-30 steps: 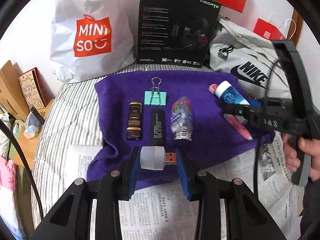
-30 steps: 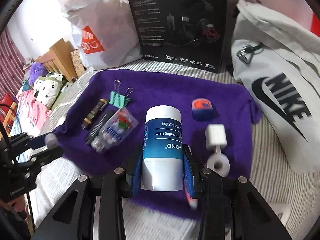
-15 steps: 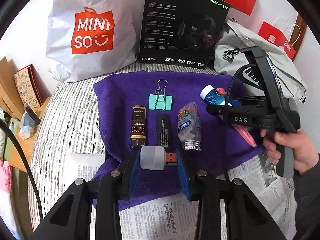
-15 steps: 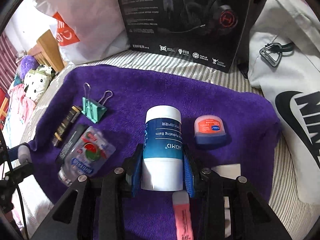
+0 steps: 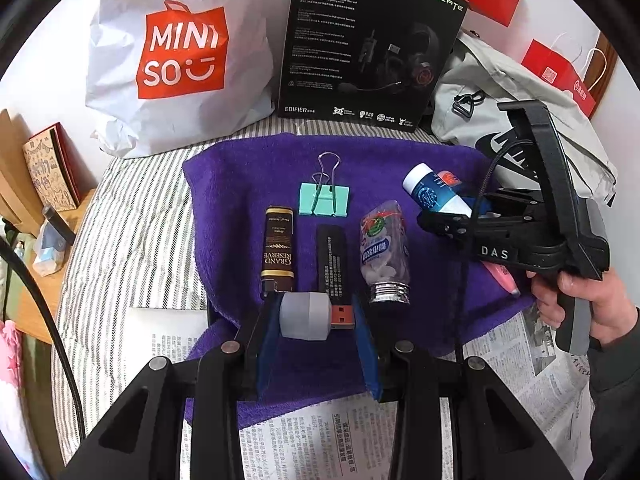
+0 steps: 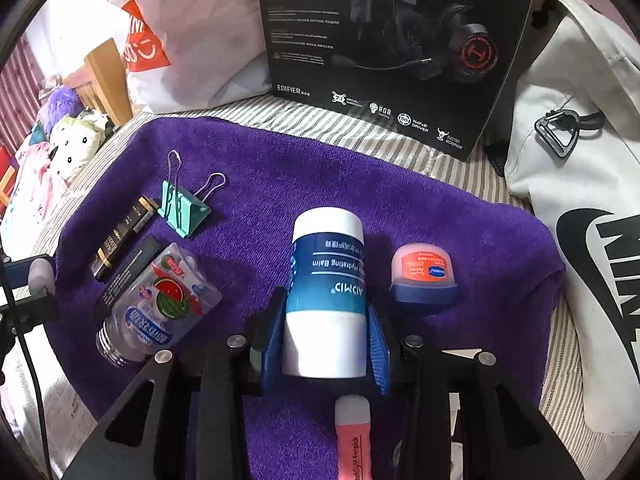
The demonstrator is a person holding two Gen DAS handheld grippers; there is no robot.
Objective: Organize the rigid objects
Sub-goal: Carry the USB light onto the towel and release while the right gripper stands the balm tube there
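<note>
A purple towel (image 5: 236, 172) holds a mint binder clip (image 5: 324, 200), a brown "Grand Reserve" stick (image 5: 279, 252), a black stick (image 5: 334, 260) and a clear candy bottle (image 5: 384, 252). My left gripper (image 5: 316, 316) is shut on a grey USB plug-in (image 5: 304, 316) with a red connector, held crosswise just in front of the black stick. My right gripper (image 6: 326, 320) straddles a blue-and-white balm tube (image 6: 326, 280) lying on the towel. Its jaws are opening, and the right pad stands slightly off the tube. An orange jar (image 6: 424, 276) sits right of the tube.
A pink marker (image 6: 352, 436) lies under the right gripper. A Miniso bag (image 5: 176, 52), a black headset box (image 5: 372, 40) and a white Nike bag (image 6: 580, 220) line the back and right. Newspaper (image 5: 340, 440) covers the striped sheet in front.
The right gripper carried the balm tube forward and down onto the towel beside the orange jar, and its pads have spread a little. The left gripper edged closer to the row of items.
</note>
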